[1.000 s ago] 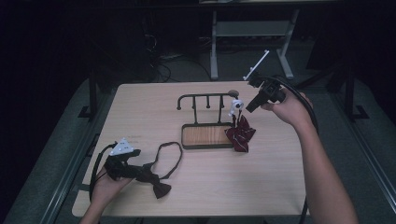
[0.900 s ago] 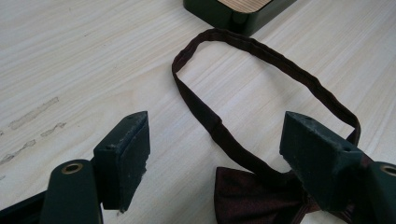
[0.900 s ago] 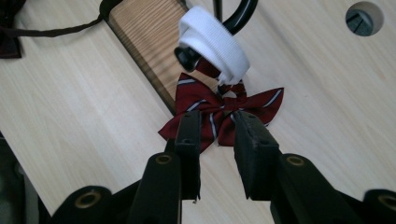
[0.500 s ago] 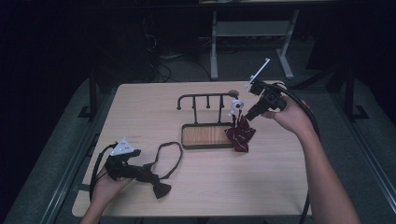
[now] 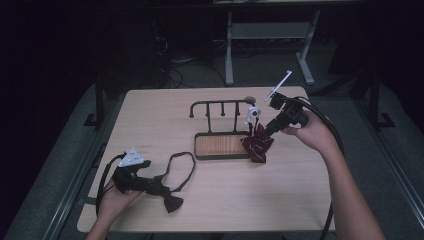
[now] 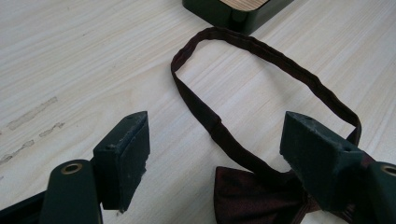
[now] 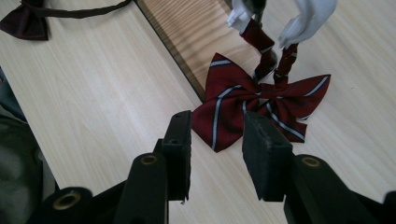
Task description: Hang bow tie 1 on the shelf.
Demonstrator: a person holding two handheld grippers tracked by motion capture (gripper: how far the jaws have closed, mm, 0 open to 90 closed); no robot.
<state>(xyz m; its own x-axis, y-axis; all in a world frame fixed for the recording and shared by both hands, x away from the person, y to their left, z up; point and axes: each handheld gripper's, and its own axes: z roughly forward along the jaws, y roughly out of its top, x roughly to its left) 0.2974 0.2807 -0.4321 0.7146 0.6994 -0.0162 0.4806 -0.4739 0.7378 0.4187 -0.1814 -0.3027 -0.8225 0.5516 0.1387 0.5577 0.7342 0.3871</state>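
A red bow tie with white stripes [image 7: 243, 107] hangs by its white-ended straps [image 7: 306, 21] from the right end of a black rack [image 5: 222, 106], its wings resting on the table beside the rack's wooden base [image 5: 220, 145]. My right gripper [image 7: 215, 149] is open just short of that tie, with nothing between its jaws; in the high view the right gripper [image 5: 266, 131] points down at the striped tie [image 5: 257, 146]. A dark maroon bow tie [image 6: 252, 196] with a looped strap [image 6: 261, 46] lies flat at the front left. My left gripper [image 6: 219, 158] stands wide open over its knot.
The wooden table [image 5: 300, 200] has bare room in the middle and at the front right. The rack has several upright pegs [image 5: 210, 106] along its bar. Cables trail from both grippers. Dark floor and a desk frame [image 5: 270, 30] lie beyond the far edge.
My right gripper has come down and slightly nearer the striped bow tie. The left gripper and the maroon bow tie have not moved.
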